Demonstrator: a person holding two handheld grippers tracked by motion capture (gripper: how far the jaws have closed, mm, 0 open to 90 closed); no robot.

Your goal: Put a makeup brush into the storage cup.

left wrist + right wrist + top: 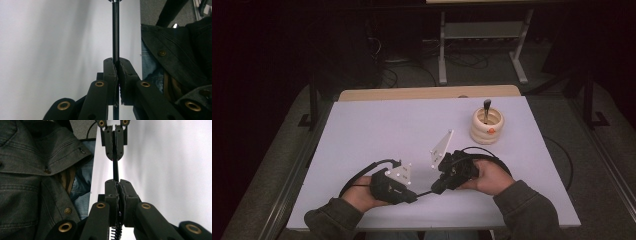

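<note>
A thin black rod (426,193) spans the short gap between my two grippers near the table's front edge. My left gripper (414,196) is shut on one end; in the left gripper view the jaws (117,62) pinch the rod (115,30), which runs straight away from them. My right gripper (435,189) is shut on the other end. In the right gripper view its jaws (117,182) clamp the rod (115,168), and the left gripper (115,155) faces them, closed on the far end. A small coil spring (115,232) shows between the right jaws.
A cream ribbed holder (487,126) stands at the back right of the white table (377,125), with a black tool (487,106) upright in it. The person's dark jacket (32,170) is close behind the front edge. Cables (557,155) trail off the table's right side.
</note>
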